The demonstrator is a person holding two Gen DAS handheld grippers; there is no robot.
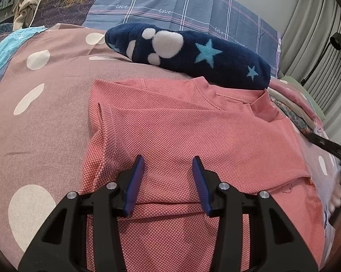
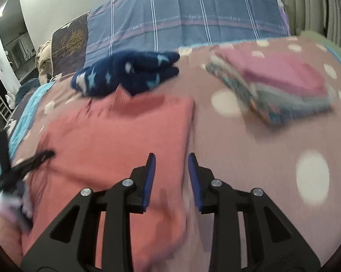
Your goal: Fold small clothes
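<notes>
Two grippers hover with jaws apart, empty: left gripper (image 1: 168, 170) directly over the partly folded pink shirt (image 1: 181, 131) on the bed (image 1: 34, 117), right gripper (image 2: 171, 170) at its right edge.

bed (image 1: 45, 117): mauve cover w/ white dots
pink shirt (image 1: 181, 131): flat on cover, partly folded
navy fleece (image 1: 193, 52): behind shirt, touching collar edge
folded stack (image 2: 281, 86): on cover, right of shirt, apart
</notes>
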